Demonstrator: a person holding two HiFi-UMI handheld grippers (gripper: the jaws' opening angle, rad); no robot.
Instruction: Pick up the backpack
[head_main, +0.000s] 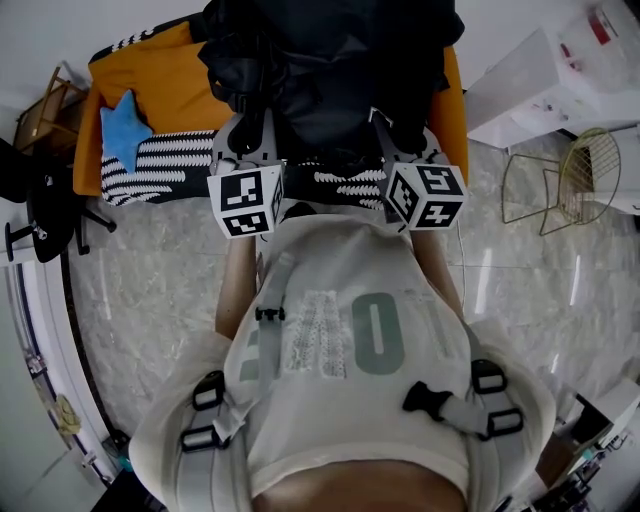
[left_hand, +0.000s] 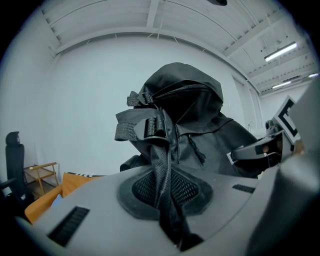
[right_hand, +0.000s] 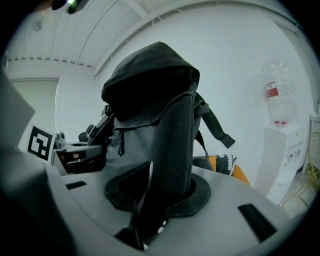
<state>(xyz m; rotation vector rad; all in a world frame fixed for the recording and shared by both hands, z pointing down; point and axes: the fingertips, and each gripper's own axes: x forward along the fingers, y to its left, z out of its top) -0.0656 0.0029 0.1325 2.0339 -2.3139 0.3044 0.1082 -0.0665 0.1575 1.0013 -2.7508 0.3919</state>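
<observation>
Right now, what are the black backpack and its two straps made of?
The backpack looks like nylon cloth, matte with slight sheen, creasing softly. The thin strap looks like woven webbing, its weave showing. The wide strap seems padded mesh, dotted with tiny holes.

Cushion on couch, backpack above

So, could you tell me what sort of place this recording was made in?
Probably an indoor studio or office space dressed as a living room: an orange couch or bed with a blue star cushion, a water dispenser, and a glossy marble-look floor.
</observation>
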